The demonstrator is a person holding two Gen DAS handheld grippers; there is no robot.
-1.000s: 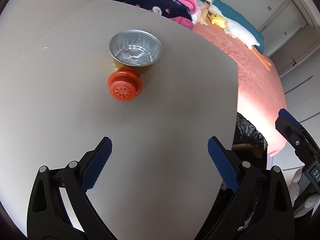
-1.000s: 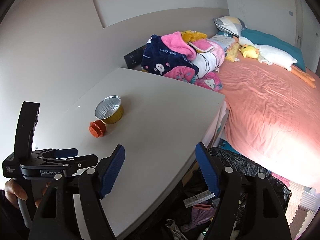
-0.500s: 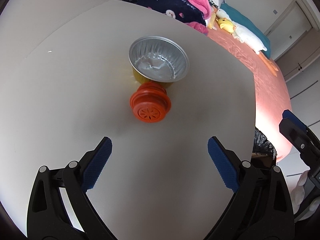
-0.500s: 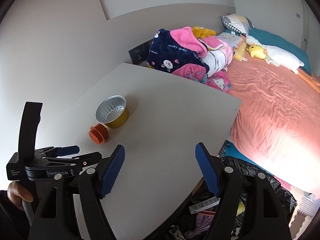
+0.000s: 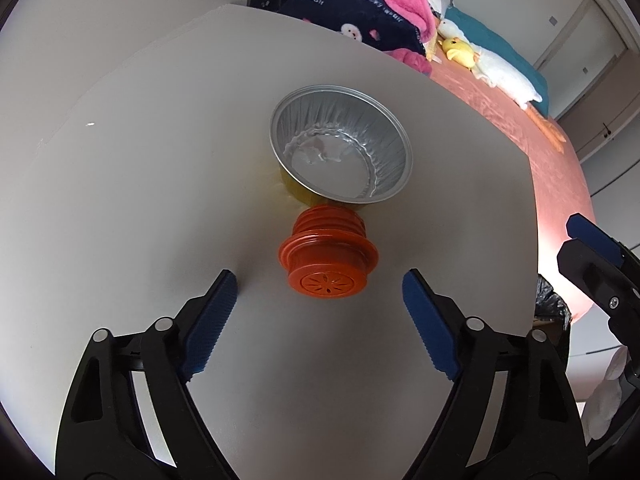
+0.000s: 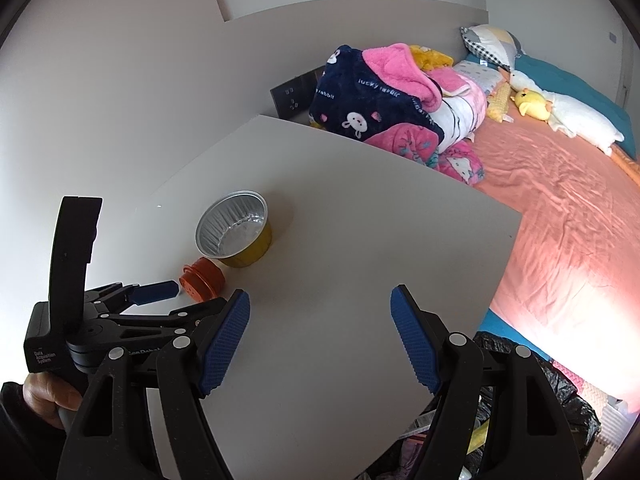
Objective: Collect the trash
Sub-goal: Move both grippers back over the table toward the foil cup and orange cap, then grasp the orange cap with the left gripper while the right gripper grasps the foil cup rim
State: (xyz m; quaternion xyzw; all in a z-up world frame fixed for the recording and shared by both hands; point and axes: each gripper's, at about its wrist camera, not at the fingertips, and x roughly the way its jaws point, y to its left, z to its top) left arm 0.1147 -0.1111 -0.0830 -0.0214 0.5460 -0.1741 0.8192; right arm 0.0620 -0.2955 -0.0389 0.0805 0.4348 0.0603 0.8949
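Left gripper (image 5: 318, 292) over orange cap (image 5: 328, 258), jaws apart and just closing, nothing pressed.
Cap lay ribbed, on its side, on the table (image 5: 140, 208), touching a foil cup (image 5: 340, 152) that hid its far end. Right gripper (image 6: 320, 336) stood open, empty. Only the right view showed the black bin bag (image 6: 560, 392), contents cut off.
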